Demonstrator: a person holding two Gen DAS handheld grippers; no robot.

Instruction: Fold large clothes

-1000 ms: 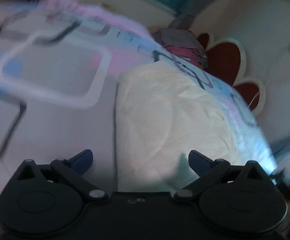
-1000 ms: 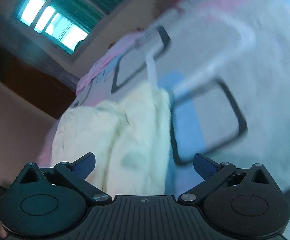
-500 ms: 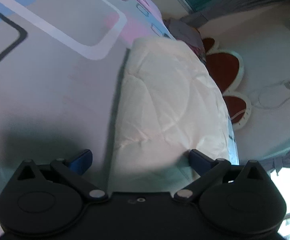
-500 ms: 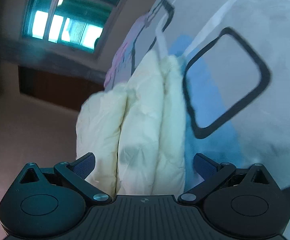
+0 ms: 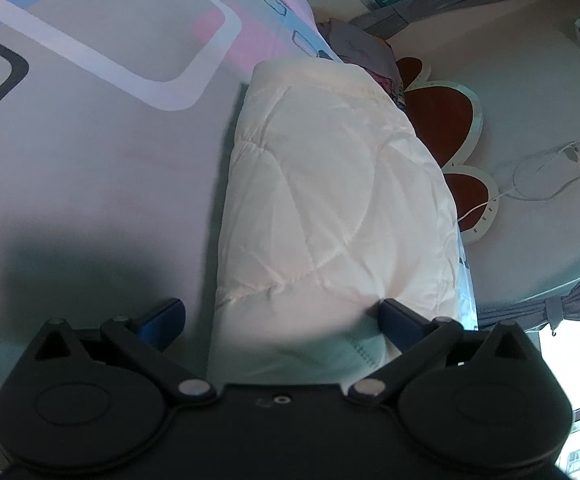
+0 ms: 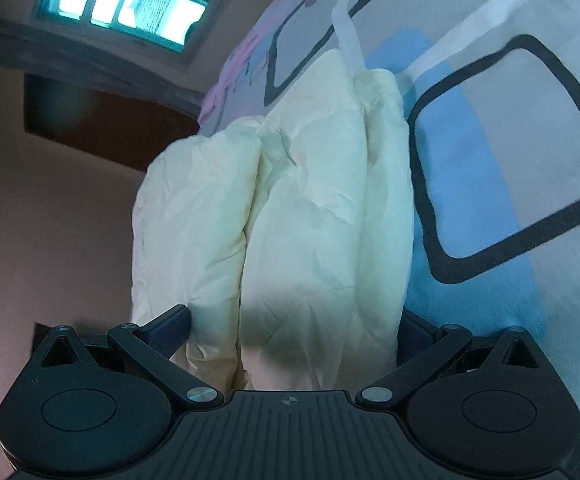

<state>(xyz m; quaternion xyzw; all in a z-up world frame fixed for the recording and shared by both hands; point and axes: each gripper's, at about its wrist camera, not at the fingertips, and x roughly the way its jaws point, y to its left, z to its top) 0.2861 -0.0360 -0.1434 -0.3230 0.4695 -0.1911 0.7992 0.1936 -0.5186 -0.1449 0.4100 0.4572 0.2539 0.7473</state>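
On the bed point(image 5: 90, 184) lies the quilt point(image 5: 329, 184), already folded into a thick stack of layers. I see both ends: my left gripper point(image 5: 282, 316) and right gripper point(image 6: 293, 328) gape wide around it, gripping nothing. Little seems left.

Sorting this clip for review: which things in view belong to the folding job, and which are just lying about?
Job:
- cream quilted comforter, folded in layers
- left gripper, open
- right gripper, open
- patterned bedsheet beneath

Lying about:
- red flower-shaped mat
- white cable
- grey bundle
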